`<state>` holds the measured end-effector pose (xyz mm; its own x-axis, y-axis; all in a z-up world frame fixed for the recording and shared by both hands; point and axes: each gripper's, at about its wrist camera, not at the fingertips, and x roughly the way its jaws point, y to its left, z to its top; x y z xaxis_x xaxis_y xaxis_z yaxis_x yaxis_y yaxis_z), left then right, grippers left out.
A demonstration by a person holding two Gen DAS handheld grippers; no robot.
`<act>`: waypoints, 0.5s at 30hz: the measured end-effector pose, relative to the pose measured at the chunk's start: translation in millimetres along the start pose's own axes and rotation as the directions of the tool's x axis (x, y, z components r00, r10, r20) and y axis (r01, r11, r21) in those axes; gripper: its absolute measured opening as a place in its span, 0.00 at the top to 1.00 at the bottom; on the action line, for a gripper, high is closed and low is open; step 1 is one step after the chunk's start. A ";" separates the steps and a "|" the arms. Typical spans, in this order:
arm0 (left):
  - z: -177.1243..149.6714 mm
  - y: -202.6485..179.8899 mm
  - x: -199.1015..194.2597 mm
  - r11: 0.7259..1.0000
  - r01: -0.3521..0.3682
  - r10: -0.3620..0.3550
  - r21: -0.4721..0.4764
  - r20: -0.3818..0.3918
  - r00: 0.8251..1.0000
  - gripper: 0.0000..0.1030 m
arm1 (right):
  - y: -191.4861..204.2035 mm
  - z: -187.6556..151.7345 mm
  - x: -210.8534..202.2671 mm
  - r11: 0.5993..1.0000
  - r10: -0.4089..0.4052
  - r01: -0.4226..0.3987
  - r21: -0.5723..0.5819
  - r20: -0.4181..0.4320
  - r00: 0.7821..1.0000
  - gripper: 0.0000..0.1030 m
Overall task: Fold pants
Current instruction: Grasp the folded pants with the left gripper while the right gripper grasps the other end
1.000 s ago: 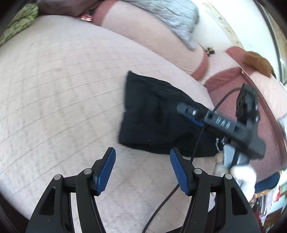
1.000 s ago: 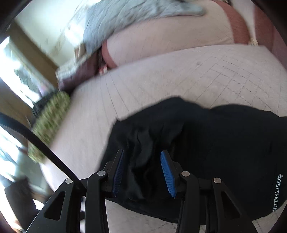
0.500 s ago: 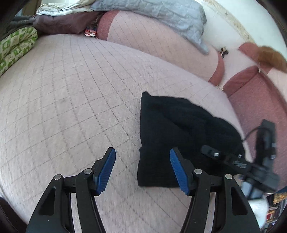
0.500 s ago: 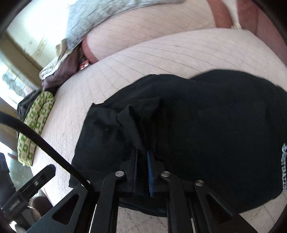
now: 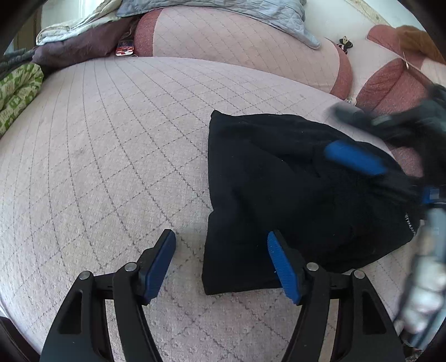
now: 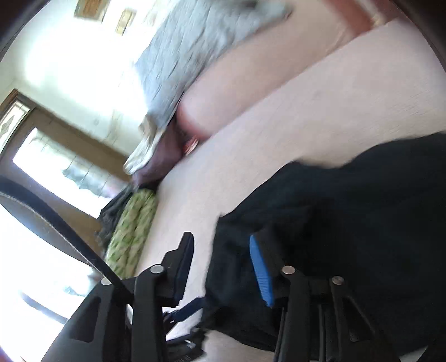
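Note:
The black pants (image 5: pixel 278 181) lie folded in a compact pile on the pink quilted bed (image 5: pixel 111 167); they also fill the lower right of the right wrist view (image 6: pixel 362 208). My left gripper (image 5: pixel 221 263) is open and empty, just in front of the pants' near left corner. My right gripper (image 6: pixel 221 261) is open and empty at the pants' left edge; it appears blurred at the right of the left wrist view (image 5: pixel 376 150), over the pants.
A pink bolster (image 5: pixel 237 41) with a grey quilt (image 5: pixel 223 8) lies at the back. A green patterned cushion (image 5: pixel 16 89) and a dark purple blanket (image 5: pixel 83 47) sit at the far left. Red-pink pillows (image 5: pixel 390 83) are at the back right. Windows (image 6: pixel 55 167) stand beyond.
My right gripper was shut on a fold of the pants half a second ago; it has opened, let go and swung away. My left gripper stays open and has come closer to the pants.

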<state>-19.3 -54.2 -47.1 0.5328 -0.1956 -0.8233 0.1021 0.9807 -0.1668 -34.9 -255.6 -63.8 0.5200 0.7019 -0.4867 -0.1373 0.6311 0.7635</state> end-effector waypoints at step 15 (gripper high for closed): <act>47.3 -0.3 -37.4 0.993 0.117 -0.117 -0.002 -0.005 0.993 0.33 | -30.3 -21.6 -169.9 0.866 -0.497 0.421 0.269 0.368 0.786 0.66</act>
<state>0.5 -46.9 9.4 0.5128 -0.3088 -0.8011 0.1620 0.9511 -0.2630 -137.3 -386.9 -13.4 0.7870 0.1172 -0.6057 0.3270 0.7533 0.5707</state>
